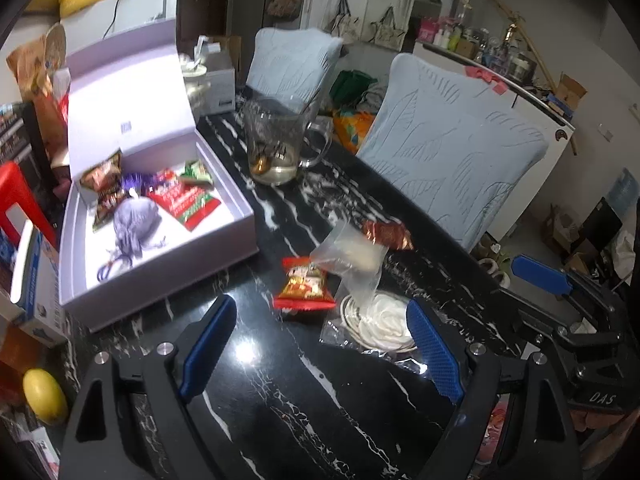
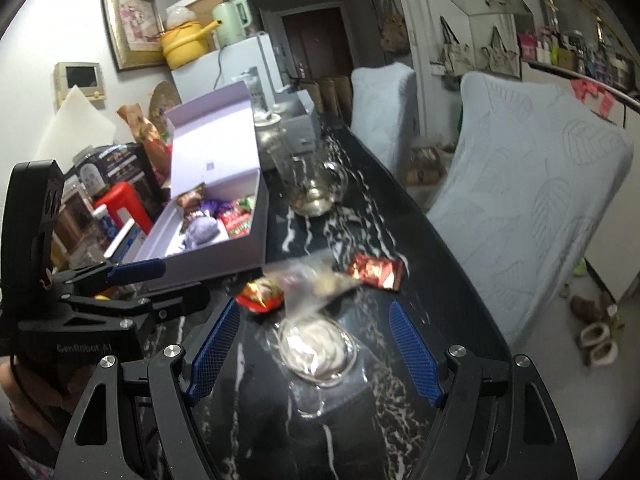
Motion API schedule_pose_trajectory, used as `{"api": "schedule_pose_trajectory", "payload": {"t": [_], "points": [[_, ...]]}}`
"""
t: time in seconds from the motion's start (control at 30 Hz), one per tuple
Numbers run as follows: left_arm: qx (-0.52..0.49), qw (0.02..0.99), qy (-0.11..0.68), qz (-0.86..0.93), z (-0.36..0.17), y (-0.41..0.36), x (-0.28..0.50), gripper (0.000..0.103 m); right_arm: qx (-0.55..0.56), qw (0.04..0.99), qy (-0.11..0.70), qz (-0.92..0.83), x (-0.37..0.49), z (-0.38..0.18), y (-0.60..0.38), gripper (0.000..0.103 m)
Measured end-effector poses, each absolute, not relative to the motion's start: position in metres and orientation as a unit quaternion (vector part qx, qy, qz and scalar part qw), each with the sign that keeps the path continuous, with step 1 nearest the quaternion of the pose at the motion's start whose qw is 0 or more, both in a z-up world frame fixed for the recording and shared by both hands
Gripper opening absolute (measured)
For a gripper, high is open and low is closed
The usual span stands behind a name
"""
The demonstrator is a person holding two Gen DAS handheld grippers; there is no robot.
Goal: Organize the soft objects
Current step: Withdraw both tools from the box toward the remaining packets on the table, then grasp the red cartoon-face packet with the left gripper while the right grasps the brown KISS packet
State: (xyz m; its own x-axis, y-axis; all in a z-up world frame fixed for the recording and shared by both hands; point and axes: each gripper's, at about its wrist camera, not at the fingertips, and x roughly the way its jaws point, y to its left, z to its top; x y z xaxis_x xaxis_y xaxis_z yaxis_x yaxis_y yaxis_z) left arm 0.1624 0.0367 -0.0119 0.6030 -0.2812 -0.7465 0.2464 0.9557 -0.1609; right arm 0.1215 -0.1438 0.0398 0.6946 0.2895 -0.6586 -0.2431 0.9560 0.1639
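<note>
Black marble-veined table, holding one lilac gift box, lid raised, set at the table's left side. Box contents: grey-violet drawstring pouch toward the near end; red-and-green packet beside it; brown snack packets against the far-left wall; purple foil piece between them. Loose on the table, outside the box and to its right: red snack packet; clear plastic bag with pale contents, touching the red packet's right edge; brown-and-copper wrapper just beyond the bag; clear bag of coiled white cord, nearest the grippers. In the right wrist view the clear plastic bag is blurred, so its exact outline there is uncertain. Glass pitcher with a little liquid stands farther back, apart from the packets. Two chairs in pale blue covers along the table's right side. Yellow lemon low at the left edge. Left gripper: jaws spread wide, nothing between them, above bare table just short of the red packet. Right gripper: jaws likewise apart and empty, the cord bag lying on the table between and below the blue pads, not clasped.
</note>
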Motion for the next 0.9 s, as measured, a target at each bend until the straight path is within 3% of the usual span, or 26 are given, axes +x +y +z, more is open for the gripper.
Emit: {"api": "schedule_pose_trajectory", "payload": {"t": [0.9], "points": [[-0.011, 0.864, 0.493, -0.095, -0.085, 0.025, 0.243, 0.084, 0.035, 0.888, 0.445, 0.108, 0.216, -0.026, -0.176, 0.078]]}}
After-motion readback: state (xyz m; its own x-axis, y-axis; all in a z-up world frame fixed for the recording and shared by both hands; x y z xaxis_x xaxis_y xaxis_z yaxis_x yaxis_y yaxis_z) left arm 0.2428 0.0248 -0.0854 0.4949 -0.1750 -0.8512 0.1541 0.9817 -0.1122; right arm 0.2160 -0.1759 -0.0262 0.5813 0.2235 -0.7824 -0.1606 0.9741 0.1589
